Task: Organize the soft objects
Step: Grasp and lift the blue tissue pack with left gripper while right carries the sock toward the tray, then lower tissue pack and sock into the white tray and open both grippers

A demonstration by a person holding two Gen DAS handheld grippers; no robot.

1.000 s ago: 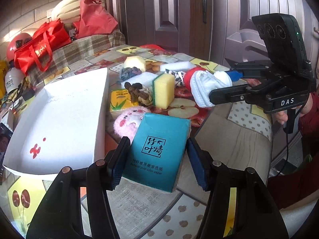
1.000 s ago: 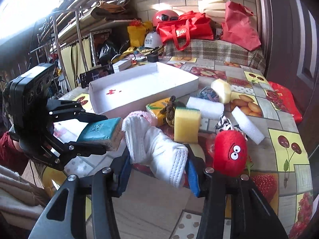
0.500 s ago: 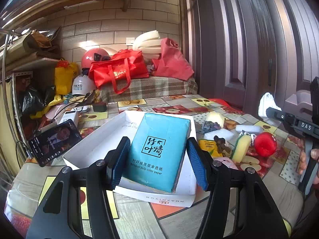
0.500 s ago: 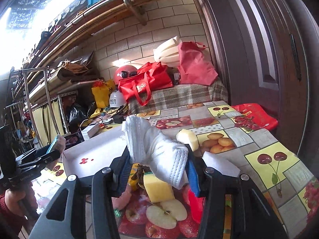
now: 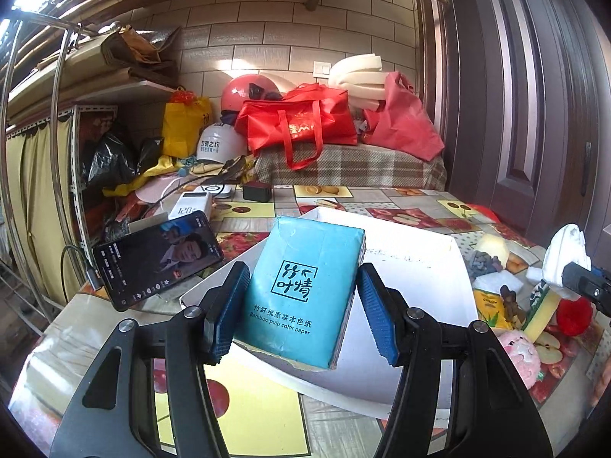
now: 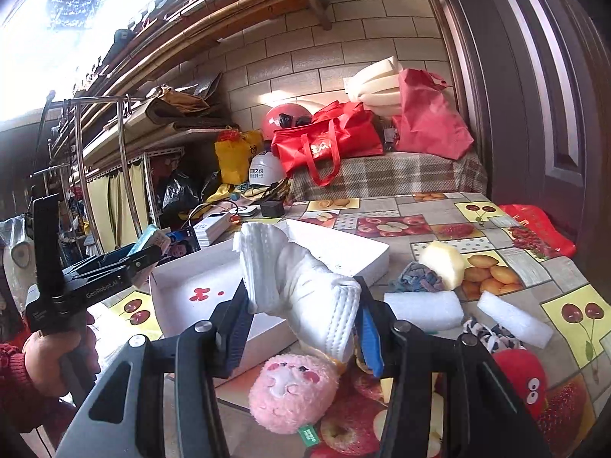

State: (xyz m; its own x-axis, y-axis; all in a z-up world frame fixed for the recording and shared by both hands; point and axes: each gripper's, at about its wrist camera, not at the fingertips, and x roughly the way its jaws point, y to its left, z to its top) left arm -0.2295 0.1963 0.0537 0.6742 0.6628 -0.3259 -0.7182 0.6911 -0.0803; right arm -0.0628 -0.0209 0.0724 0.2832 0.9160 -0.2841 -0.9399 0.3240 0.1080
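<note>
My left gripper (image 5: 301, 309) is shut on a teal tissue pack (image 5: 301, 290) and holds it above the near end of the white cardboard box (image 5: 412, 263). My right gripper (image 6: 301, 324) is shut on a folded white cloth (image 6: 301, 286), held above the box's near corner (image 6: 336, 244). The left gripper (image 6: 114, 263) shows at the left of the right wrist view. On the table lie a pink plush (image 6: 292, 397), a red plush (image 6: 523, 378), white foam blocks (image 6: 420, 305), a yellow sponge (image 5: 542, 313) and a knotted rope toy (image 5: 509, 305).
A phone (image 5: 156, 259) leans upright left of the box, with a power bank (image 5: 191, 206) and a charger (image 5: 257, 191) behind it. Red bags (image 5: 305, 122), helmets and foam sheets are piled at the back. A dark door (image 5: 534, 114) stands at the right.
Both grippers have risen and tilted up, so the views look across the table. The left gripper has carried the tissue pack to the box's near end; the right gripper has moved the cloth toward the box.
</note>
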